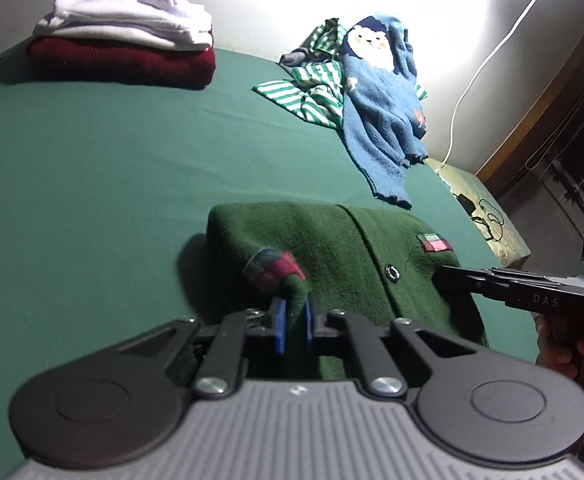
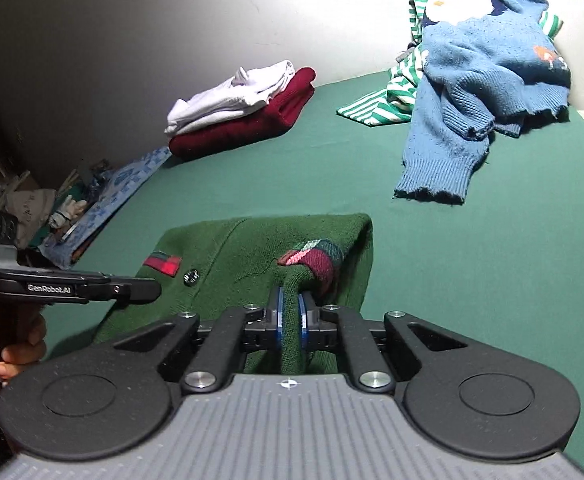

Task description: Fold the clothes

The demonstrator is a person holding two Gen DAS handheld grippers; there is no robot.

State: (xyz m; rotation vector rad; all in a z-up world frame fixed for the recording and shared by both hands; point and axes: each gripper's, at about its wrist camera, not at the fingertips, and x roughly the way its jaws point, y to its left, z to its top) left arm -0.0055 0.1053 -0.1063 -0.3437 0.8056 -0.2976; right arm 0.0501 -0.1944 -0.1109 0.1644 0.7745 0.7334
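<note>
Left claw [image 1: 295,322]: blue pads pressed on a fold of the green cardigan, close to its plaid cuff [image 1: 273,269].
Right claw [image 2: 290,316]: pinching another fold of the same cardigan beside the other plaid cuff [image 2: 316,262].
Hands: fingers of one hand [image 2: 15,344] wrap the left claw's handle at the left edge of the right wrist view; the other hand [image 1: 560,350] shows at the right edge of the left wrist view.
Green cardigan [image 1: 344,256]: lies partly folded on the green sheet, nearest the cameras, with a dark button [image 1: 392,272] and a red-green patch [image 1: 434,241] facing up.
Green sheet [image 1: 111,168]: covers the surface under all the clothes.
Blue sweater [image 2: 488,72]: unfolded, farther back on the right, draped over a green-and-white striped garment [image 2: 376,110].
Folded stack [image 1: 127,40]: far left, white clothes on top of a dark red sweater.
White cable [image 1: 488,60]: runs down the wall behind.
</note>
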